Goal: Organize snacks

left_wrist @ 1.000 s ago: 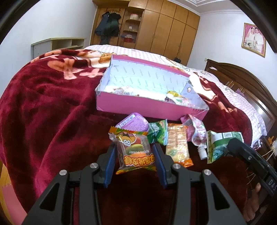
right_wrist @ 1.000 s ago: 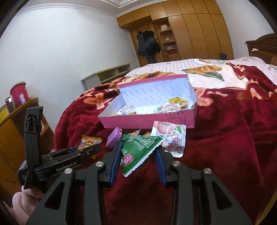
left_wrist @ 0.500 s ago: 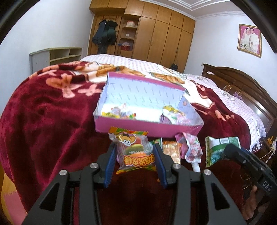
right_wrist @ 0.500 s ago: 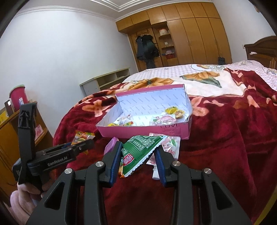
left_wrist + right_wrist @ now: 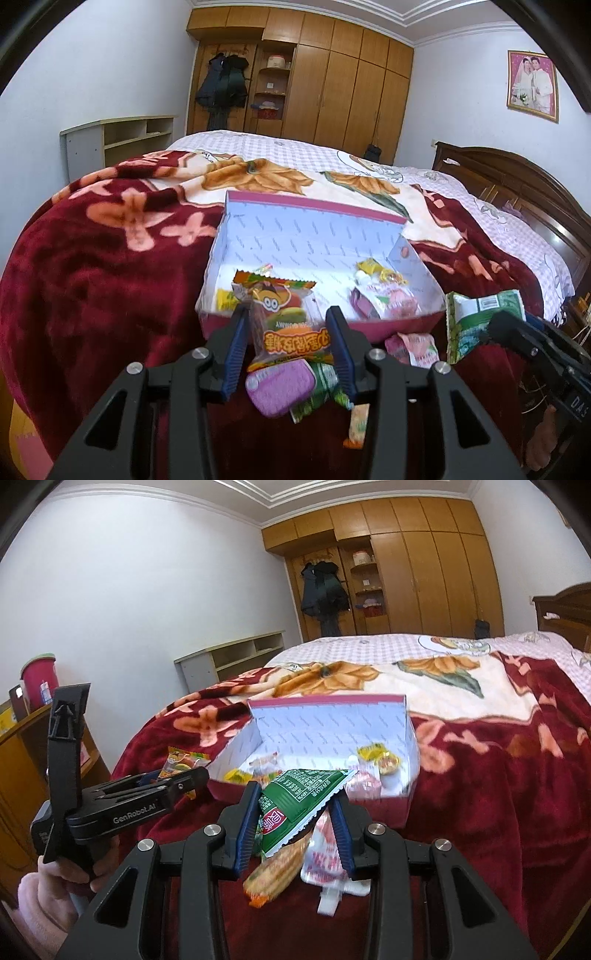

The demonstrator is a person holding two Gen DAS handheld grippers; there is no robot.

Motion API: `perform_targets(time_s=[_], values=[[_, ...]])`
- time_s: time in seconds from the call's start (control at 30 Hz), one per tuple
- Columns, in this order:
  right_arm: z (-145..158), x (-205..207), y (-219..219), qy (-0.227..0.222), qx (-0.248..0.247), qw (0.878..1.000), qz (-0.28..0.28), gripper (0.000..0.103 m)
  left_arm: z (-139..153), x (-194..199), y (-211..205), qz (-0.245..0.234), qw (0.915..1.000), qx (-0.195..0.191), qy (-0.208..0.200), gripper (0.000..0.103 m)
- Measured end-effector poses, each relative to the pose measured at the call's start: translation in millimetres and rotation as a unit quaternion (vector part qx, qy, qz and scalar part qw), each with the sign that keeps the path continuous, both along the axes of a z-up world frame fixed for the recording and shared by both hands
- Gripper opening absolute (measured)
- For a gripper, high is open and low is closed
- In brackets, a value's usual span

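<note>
The left tool (image 5: 286,328) is closed on an orange gummy-candy packet with a cartoon burger print (image 5: 286,321), its blue pads pressing both edges of the wrapper and holding it clear of the bed, in front of the near wall of the open pink cardboard box with a white patterned lining (image 5: 314,236). The right tool (image 5: 295,805) is likewise clamped on a green foil snack packet with white print (image 5: 299,794), held up just before the same box (image 5: 332,720). Inside the box lie a few small wrapped sweets, yellow and pink ones among them (image 5: 376,273). On the dark red floral plush blanket (image 5: 92,266) beneath the tools rest a flat purple tin (image 5: 280,384), an orange cracker packet (image 5: 277,867) and a white-and-pink pouch with a white cap (image 5: 325,864). In the right wrist view, a hand in a pink fleece sleeve (image 5: 48,897) grips the left tool's handle.
</note>
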State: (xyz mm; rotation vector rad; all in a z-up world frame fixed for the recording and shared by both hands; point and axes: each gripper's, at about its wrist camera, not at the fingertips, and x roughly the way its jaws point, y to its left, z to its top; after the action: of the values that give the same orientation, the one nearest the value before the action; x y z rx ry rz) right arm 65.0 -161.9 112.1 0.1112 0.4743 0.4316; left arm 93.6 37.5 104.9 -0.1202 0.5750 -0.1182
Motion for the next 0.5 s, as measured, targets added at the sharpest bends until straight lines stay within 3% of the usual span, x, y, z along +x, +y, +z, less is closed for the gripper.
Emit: perform_targets(time_s=[0.5], values=[[14.0,51.4,16.6,-0.013,0.003,1.000,-0.003,0.038,10.0,56.1,3.3,0.007,0.9995,0.020,-0.025,0.044]])
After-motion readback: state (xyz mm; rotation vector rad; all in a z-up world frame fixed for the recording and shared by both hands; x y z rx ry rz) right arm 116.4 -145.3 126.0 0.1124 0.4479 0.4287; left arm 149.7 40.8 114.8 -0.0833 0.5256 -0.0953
